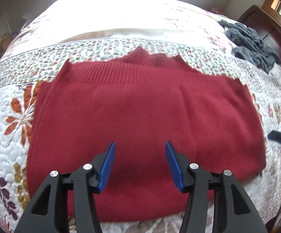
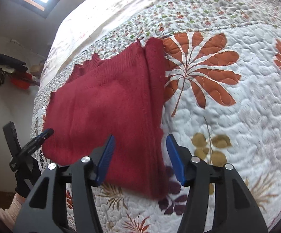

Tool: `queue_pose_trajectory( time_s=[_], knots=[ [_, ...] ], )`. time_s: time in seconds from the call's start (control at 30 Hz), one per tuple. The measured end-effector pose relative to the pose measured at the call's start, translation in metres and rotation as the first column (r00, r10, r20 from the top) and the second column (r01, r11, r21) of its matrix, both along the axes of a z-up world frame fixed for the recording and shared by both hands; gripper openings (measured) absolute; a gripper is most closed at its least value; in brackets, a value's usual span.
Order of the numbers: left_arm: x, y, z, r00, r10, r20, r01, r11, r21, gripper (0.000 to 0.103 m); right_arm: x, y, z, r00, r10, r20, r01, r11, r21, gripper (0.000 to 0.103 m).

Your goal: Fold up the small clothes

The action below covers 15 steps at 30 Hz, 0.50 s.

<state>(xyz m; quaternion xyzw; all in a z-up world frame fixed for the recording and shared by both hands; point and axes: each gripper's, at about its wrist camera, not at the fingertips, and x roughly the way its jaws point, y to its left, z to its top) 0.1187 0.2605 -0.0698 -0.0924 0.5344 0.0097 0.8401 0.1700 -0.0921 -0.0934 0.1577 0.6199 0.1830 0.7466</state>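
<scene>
Red sweater [image 1: 140, 120] folded on quilt [image 1: 8, 101] — uncontained.

- The red sweater [image 2: 109, 116] lies folded on the floral quilt [image 2: 237, 116].
- The right gripper [image 2: 140, 159] hovers with its blue fingers [image 2: 106, 159] spread apart over the sweater's near right edge.
- The left gripper [image 2: 43, 136] reaches in at the sweater's left edge.

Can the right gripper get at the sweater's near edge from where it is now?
Probably yes. The right gripper is open, its jaws either side of the red sweater's folded edge, with nothing between them. The left gripper sits off at the far side, clear of that edge.
</scene>
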Motion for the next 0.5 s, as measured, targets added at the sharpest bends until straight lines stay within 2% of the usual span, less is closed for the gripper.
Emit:
queue_pose_trajectory(
  time_s=[0.2,0.27,0.3,0.4,0.43,0.5],
  knots=[
    [0.022,0.0,-0.016,1.0,0.017,-0.016,-0.017,1.0,0.006,0.054,0.023,0.003,-0.027,0.999,-0.007,-0.043,0.008,1.0,0.013,0.055],
    [0.026,0.002,-0.024,0.999,0.018,-0.033,-0.018,1.0,0.011,0.054,0.029,0.006,-0.034,0.999,0.0,-0.051,0.002,1.0,0.027,0.049],
    [0.026,0.004,-0.026,0.999,0.018,-0.035,-0.018,1.0,0.009,0.054,0.031,0.008,-0.037,0.998,0.01,-0.055,-0.008,0.999,0.042,0.042],
    [0.026,0.004,-0.031,1.0,-0.003,-0.031,0.003,1.0,0.018,0.054,0.038,0.016,-0.044,0.998,0.02,-0.067,-0.017,0.998,0.052,0.036],
    [0.025,0.004,-0.032,1.0,-0.006,-0.028,0.007,1.0,0.018,0.054,0.04,0.018,-0.045,0.997,0.018,-0.072,-0.012,0.997,0.081,0.024],
    [0.024,0.005,-0.032,1.0,-0.011,-0.024,0.011,1.0,0.013,0.054,0.039,0.019,-0.042,0.998,0.02,-0.062,-0.014,0.994,0.108,0.018]
  ],
)
